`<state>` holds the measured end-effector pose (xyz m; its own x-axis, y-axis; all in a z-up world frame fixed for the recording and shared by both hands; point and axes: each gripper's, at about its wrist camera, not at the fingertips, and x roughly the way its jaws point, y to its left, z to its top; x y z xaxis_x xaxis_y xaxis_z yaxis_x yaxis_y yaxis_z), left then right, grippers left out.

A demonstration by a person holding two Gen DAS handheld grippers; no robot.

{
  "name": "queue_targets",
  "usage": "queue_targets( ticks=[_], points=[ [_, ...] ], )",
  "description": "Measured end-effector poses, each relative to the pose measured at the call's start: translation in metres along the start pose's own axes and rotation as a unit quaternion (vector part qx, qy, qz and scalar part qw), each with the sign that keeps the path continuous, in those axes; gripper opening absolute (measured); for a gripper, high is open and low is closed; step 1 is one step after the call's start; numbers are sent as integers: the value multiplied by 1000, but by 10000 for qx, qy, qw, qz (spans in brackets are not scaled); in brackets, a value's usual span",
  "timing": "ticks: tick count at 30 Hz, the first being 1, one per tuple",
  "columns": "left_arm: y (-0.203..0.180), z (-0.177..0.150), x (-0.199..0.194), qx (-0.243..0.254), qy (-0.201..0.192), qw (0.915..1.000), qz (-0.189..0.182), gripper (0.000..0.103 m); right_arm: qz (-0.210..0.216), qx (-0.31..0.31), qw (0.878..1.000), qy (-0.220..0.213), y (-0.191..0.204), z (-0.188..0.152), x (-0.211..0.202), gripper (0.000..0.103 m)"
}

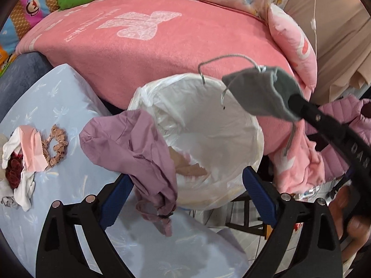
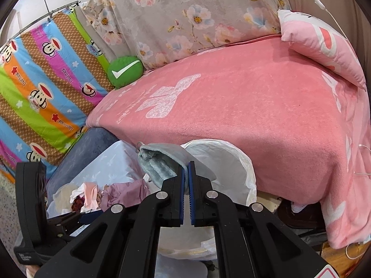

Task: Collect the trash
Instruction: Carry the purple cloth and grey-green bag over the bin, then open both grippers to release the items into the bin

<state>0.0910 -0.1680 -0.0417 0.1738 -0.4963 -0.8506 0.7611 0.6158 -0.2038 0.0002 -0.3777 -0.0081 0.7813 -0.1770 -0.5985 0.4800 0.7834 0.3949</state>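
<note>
We hold a grey cloth piece point(image 1: 262, 92) pinched in the right tool point(image 2: 186, 162), whose blue pads are together on its edge; the piece hangs directly over the open mouth of the white bin bag point(image 1: 208, 139), so the coming move looks to us like a plain release, with the bag straight below the right tool's tips and slightly ahead of them (the cloth's long axis runs out from the pads toward the far rim of the bag, and a thin wire hook point(image 1: 222, 60) juts from its far end).

The left tool point(image 1: 185, 185) stands apart, its two fingers well open and empty, framing the near rim of the bag; a mauve cloth point(image 1: 136, 148) is draped over that near rim just ahead of its left finger, touching it or nearly so, we cannot tell which; the left tool is thus the nearer one for that cloth, the right for the grey piece.

The left wrist view shows the whole bag mouth, with something tan inside it, the wire hook, and the small heap of scraps and a scrunchie point(image 1: 54, 146) on the counter point(image 1: 58, 97) off to the left tool's left; the right wrist view hides most of this behind its own fingers, but alone shows the pads closed on the cloth.
</note>
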Motion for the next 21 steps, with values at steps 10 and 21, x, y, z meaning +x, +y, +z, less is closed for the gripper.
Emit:
queue_targets(
  ticks=[10,21],
  points=[
    [-24,33,-38,486,-816,9949,-334,90,-214,111,9997,-38,-15,4,2,4],
    [-21,46,-55,210,-1303,9905,-392,94,-169,-188,9994,229,-3,1,29,8]
  ],
)
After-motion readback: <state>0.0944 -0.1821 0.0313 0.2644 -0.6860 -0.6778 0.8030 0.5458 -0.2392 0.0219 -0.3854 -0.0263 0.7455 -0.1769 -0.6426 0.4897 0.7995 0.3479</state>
